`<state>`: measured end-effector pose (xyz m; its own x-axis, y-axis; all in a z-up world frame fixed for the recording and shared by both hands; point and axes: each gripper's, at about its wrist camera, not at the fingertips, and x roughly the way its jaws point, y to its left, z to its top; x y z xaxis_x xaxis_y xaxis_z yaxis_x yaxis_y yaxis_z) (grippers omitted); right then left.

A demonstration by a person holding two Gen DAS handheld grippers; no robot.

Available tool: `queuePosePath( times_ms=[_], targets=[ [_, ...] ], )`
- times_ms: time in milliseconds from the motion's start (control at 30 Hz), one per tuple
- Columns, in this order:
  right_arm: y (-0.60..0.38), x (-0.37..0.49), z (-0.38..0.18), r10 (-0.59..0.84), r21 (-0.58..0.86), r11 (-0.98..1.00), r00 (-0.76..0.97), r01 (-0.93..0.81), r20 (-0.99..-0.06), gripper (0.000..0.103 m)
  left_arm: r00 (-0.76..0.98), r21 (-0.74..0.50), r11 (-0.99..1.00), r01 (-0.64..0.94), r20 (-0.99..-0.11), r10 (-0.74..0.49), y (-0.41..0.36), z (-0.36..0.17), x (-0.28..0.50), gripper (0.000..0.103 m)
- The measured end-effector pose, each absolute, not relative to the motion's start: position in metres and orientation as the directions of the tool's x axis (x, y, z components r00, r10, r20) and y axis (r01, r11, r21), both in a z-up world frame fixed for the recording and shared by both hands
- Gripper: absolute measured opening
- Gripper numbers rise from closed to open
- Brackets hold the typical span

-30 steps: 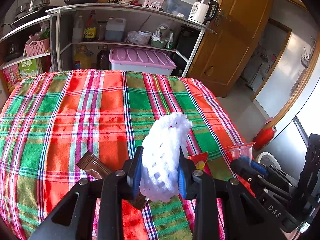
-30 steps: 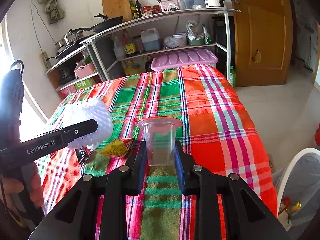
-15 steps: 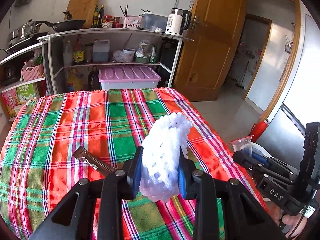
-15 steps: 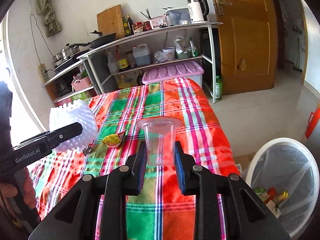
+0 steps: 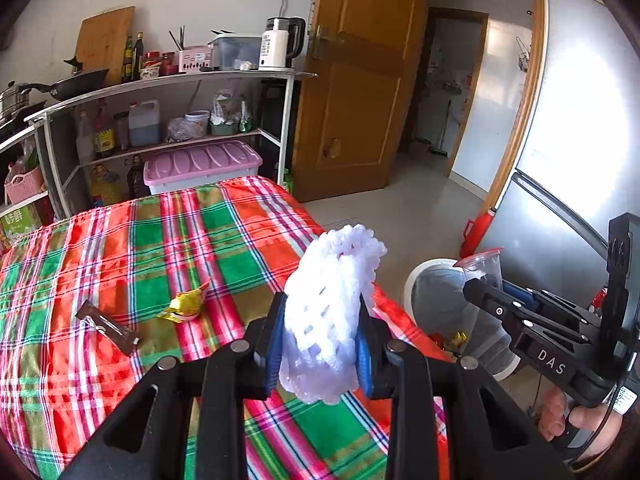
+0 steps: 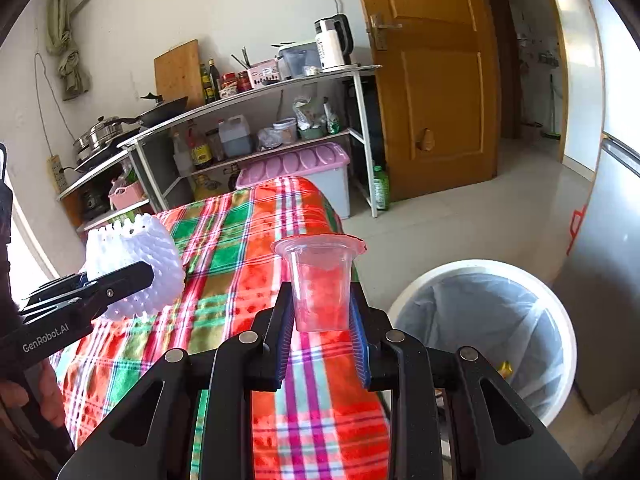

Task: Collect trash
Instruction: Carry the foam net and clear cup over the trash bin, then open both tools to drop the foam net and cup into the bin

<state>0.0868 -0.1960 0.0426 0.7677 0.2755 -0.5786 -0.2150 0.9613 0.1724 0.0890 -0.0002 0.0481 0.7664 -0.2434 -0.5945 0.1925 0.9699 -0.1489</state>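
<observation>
Left gripper (image 5: 320,340) clamped on white foam fruit-net sleeve (image 5: 332,312), held above plaid-clothed surface (image 5: 160,240). Brown wrapper (image 5: 108,326) and yellow crumpled wrapper (image 5: 184,306) left lying on cloth. Right gripper (image 6: 320,332) closed on clear plastic cup with red-edged rim (image 6: 320,284), near white lined trash bin (image 6: 484,336) on floor.

Risk judged: light sleeve or cup released short of bin, landing on floor.

Kitchen shelving, wooden door seen behind.

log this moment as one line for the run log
left gripper: shut on foam net | right gripper: shut on plastic cup | bin: floor beside table | wrappers left: yellow, brown
</observation>
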Motion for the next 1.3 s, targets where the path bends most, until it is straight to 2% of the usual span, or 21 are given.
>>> queuePosePath(
  times_ms=[333,567,700,1133,1300],
  targets=[
    [-0.260,0.072,0.034,0.189,0.185,0.978,0.786,-0.097,-0.589,0.027,0.714,-0.121,0.943,0.310,-0.626,-0.315,-0.070,0.039,0.096,0.031],
    [-0.306,0.068,0.016,0.125,0.181,0.983,0.766,-0.012,-0.631,0.027,0.663,-0.125,0.915,0.383,-0.653,-0.366,-0.122,0.029,0.104,0.032],
    [-0.325,0.070,0.002,0.103,0.177,0.984,0.742,0.022,-0.663,0.027,0.597,-0.178,0.889,0.422,-0.683,-0.420,-0.144,0.019,0.113,0.032],
    [-0.349,0.089,-0.035,0.076,0.153,0.986,0.652,0.062,-0.755,0.027,0.529,-0.169,0.891,0.421,-0.752,-0.393,-0.181,-0.008,0.129,0.032],
    [-0.349,0.094,-0.043,0.076,0.148,0.987,0.622,0.065,-0.779,0.028,0.511,-0.176,0.898,0.403,-0.771,-0.380,-0.182,-0.013,0.134,0.037]
  ],
)
